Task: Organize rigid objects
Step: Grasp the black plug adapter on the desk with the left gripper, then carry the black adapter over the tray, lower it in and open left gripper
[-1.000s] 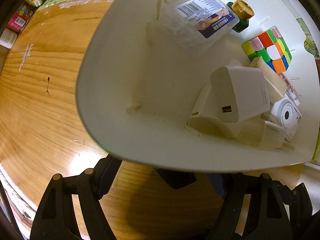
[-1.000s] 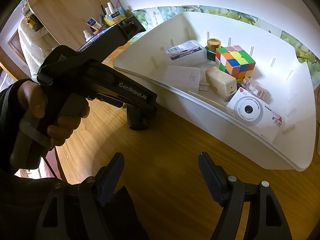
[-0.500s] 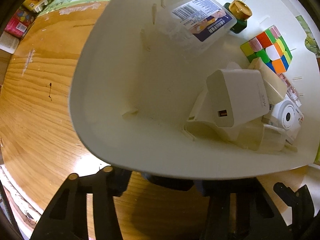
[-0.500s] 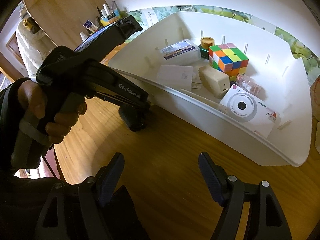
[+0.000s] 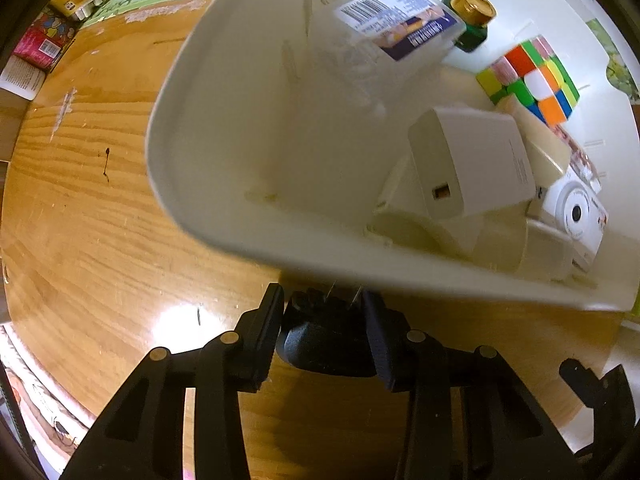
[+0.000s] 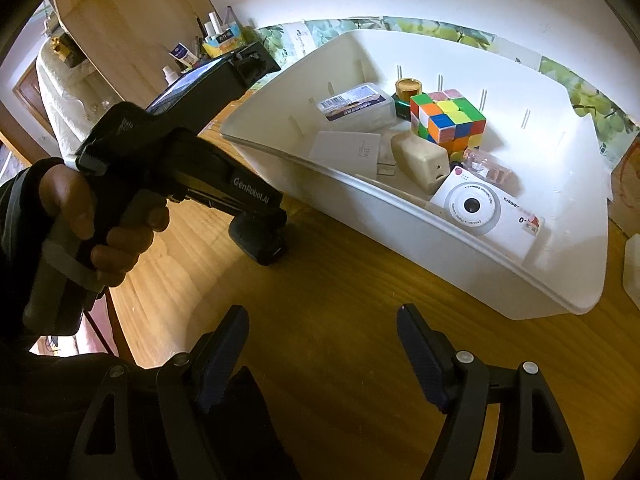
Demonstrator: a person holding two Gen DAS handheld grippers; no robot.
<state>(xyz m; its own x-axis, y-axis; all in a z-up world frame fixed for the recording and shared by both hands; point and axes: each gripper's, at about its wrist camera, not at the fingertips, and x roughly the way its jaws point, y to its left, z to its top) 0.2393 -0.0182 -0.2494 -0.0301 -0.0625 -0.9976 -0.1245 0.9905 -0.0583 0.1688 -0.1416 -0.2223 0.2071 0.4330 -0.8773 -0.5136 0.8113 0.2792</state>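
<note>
Beside the white plastic bin point(image 5: 256, 216), the left gripper point(image 5: 323, 320) clamped a rounded black object point(image 5: 326, 344); the right gripper point(image 6: 322, 344) stood half-open, empty. Lifting risked snagging the bin's rim.

This is looking like a lived-in home room. A varnished wooden worktop point(image 6: 360, 300) is carrying a white plastic bin point(image 6: 500, 276) of household odds and ends, toiletry bottles point(image 6: 212, 28) are crowding the far edge beside a wooden cabinet point(image 6: 132, 12), and a lace-covered piece of furniture point(image 6: 60, 92) is standing behind.
</note>
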